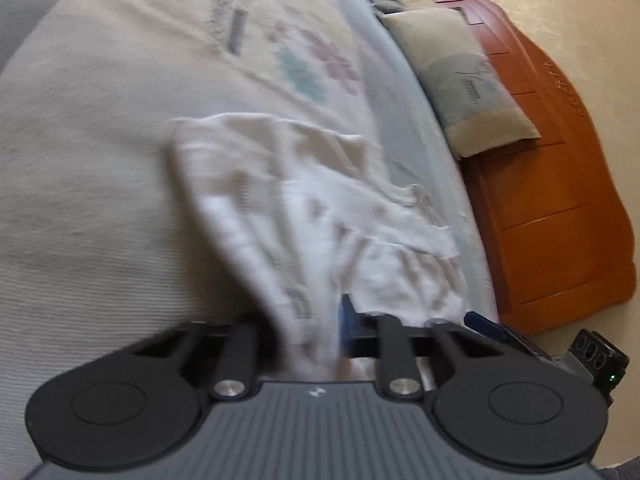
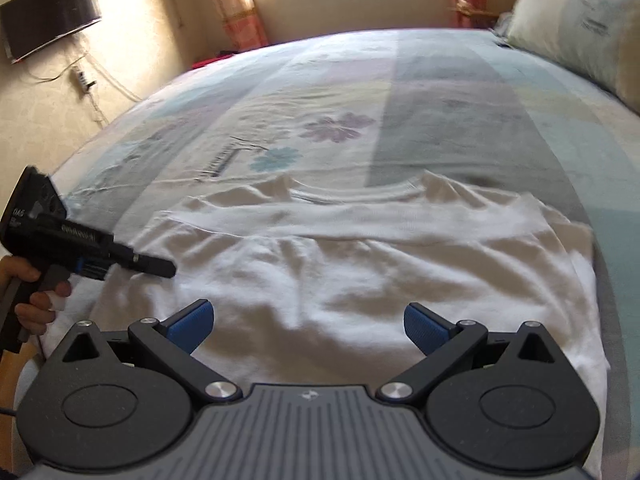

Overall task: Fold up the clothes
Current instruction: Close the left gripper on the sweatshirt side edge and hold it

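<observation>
While the white shirt (image 2: 352,264) lies spread on the bed (image 2: 460,92), one band is doubled over across its chest; sides and hem remain unfolded. Left gripper (image 1: 316,336) is clamped on a bunch of shirt fabric. Right gripper (image 2: 308,324) hangs spread wide above the hem, holding nothing. Pillow (image 2: 576,28) is well clear; nothing blocks.

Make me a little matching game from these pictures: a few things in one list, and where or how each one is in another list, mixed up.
Things:
1. white shirt
2. pillow
3. left gripper
4. right gripper

States:
a. blue fingers spread wide, holding nothing
b. spread on the bedsheet, one side gathered up
c. at the head of the bed
d. closed on cloth

Pairs: 1-b, 2-c, 3-d, 4-a
</observation>
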Demonstrator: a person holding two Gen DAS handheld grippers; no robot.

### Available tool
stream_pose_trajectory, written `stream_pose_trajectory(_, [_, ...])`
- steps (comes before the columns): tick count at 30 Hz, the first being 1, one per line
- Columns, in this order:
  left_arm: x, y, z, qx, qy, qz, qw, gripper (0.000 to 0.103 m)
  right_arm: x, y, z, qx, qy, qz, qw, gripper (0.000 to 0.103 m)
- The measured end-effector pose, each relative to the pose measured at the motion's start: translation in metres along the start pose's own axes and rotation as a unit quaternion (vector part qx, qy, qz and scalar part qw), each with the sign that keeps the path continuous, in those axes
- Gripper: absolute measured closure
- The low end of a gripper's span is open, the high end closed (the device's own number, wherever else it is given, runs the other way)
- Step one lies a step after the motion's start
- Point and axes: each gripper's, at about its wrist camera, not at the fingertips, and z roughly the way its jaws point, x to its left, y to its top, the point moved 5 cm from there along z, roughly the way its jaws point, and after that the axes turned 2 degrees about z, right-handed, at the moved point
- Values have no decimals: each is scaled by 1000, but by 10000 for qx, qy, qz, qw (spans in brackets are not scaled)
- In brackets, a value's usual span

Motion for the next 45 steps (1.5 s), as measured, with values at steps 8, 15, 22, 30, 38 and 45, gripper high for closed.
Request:
stream_pose_trajectory(8, [-4,7,7,282,-186,165,9993,74,0,0,1,-3,-35,-22,10000,0])
stream_pose_trajectory(15, [-6,10,27,418,-338,67,9985,83,2,-1,9,85,-4,54,9999,0])
stream_pose_trajectory(22, [-21,7,24,368,213,508,9978,84,-1,13,5,-102,433,384,9983,0])
stream_pose_trajectory(30, [-30,5,25,318,567,697,9954,84,9,34,44,50,1364,1338,9816,0])
stream_pose_trajectory(38, [-32,6,28,348,732,589,9950,84,6,62,97,-33,917,1591,9830,0])
stream_pose_trajectory(45, [-40,6,30,372,1048,635,9918,84,13,43,62,596,1074,1617,9792,0])
